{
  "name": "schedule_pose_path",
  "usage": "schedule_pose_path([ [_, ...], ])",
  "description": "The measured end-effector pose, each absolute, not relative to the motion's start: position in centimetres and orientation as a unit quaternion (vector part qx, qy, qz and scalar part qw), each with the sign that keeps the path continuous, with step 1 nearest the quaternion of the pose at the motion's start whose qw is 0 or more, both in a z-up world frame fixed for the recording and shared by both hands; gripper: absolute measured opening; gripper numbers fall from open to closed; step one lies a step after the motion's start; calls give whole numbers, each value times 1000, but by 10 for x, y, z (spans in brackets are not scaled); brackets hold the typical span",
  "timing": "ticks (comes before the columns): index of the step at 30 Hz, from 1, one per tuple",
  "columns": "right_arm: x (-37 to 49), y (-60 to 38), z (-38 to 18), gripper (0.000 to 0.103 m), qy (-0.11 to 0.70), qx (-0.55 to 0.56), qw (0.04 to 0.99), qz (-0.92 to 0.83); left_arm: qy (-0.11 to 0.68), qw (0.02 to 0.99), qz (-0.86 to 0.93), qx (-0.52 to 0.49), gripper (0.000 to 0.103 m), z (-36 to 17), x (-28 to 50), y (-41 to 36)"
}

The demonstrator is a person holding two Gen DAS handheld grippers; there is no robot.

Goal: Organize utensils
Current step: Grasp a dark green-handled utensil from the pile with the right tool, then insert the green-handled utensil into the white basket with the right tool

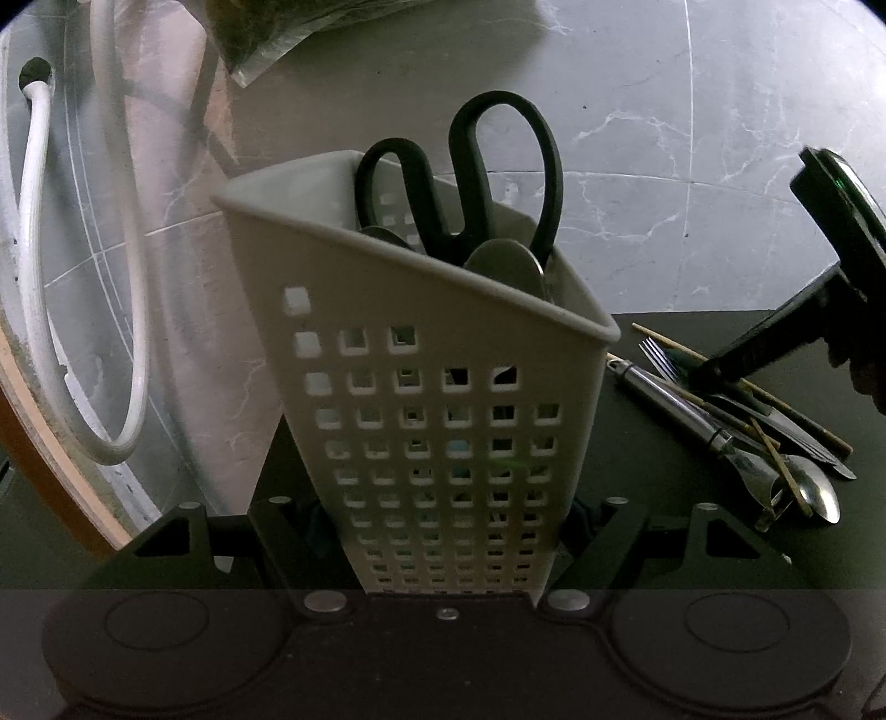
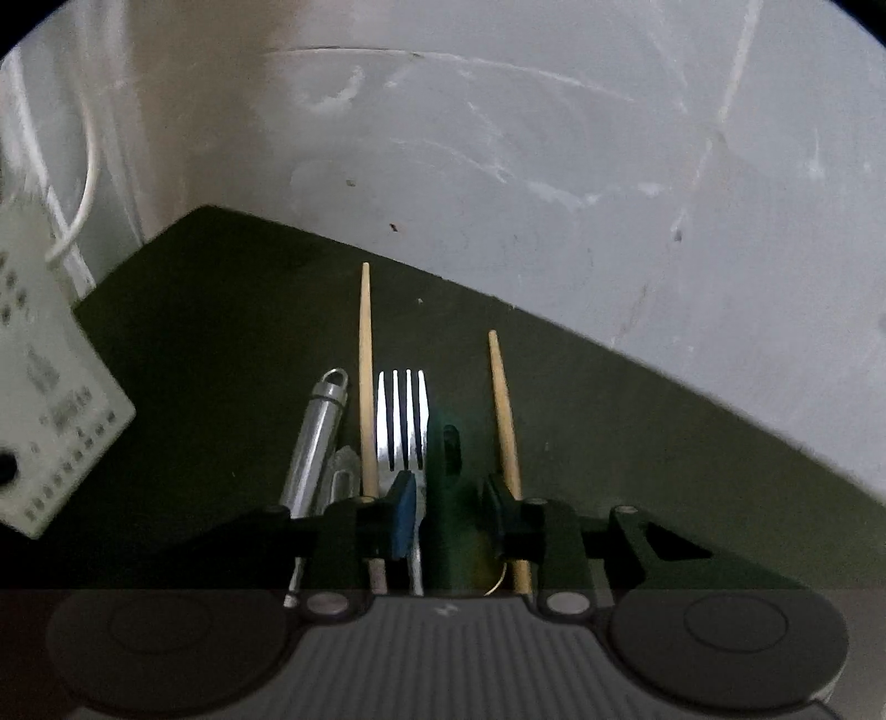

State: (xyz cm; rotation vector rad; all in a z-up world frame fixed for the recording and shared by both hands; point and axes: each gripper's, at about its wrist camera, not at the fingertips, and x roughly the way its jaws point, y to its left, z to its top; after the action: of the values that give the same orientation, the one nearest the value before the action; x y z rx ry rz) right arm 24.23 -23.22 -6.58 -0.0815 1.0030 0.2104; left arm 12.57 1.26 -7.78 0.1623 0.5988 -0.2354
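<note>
In the left wrist view my left gripper (image 1: 448, 526) is shut on a white perforated utensil holder (image 1: 443, 410), tilted, with black scissors (image 1: 476, 177) and a spoon bowl (image 1: 506, 266) in it. To its right lies a pile of utensils on a dark mat (image 1: 692, 554): a steel peeler (image 1: 698, 421), a fork (image 1: 656, 354), a spoon (image 1: 817, 487) and chopsticks (image 1: 775, 459). In the right wrist view my right gripper (image 2: 448, 509) hangs low over this pile, its jaws a little apart around the fork (image 2: 403, 421) and a dark green handle (image 2: 448, 498). Chopsticks (image 2: 365, 376) and the peeler handle (image 2: 318, 432) lie beside.
The mat (image 2: 221, 360) lies on a grey marbled floor (image 2: 554, 166). A white hose (image 1: 33, 277) loops at the left. A plastic bag (image 1: 266, 33) lies beyond the holder. The holder's corner (image 2: 50, 421) shows at the left of the right wrist view. The right gripper's body (image 1: 819, 277) hangs over the pile.
</note>
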Motion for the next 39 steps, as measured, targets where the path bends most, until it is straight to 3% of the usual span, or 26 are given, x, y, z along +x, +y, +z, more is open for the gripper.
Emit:
schedule_pose_path([
  [3, 249, -246, -66, 29, 495, 13, 862, 103, 294, 946, -115, 79, 78, -78, 126, 13],
  [4, 254, -247, -67, 23, 496, 15, 862, 104, 294, 946, -114, 79, 78, -78, 126, 12],
  [14, 224, -264, -49, 22, 448, 66, 886, 102, 291, 946, -120, 81, 77, -79, 126, 13],
  [30, 123, -268, 49, 22, 218, 105, 966, 96, 277, 943, -164, 90, 76, -81, 125, 26],
  [39, 106, -202, 142, 22, 83, 84, 968, 223, 273, 941, -181, 89, 76, -83, 123, 25],
])
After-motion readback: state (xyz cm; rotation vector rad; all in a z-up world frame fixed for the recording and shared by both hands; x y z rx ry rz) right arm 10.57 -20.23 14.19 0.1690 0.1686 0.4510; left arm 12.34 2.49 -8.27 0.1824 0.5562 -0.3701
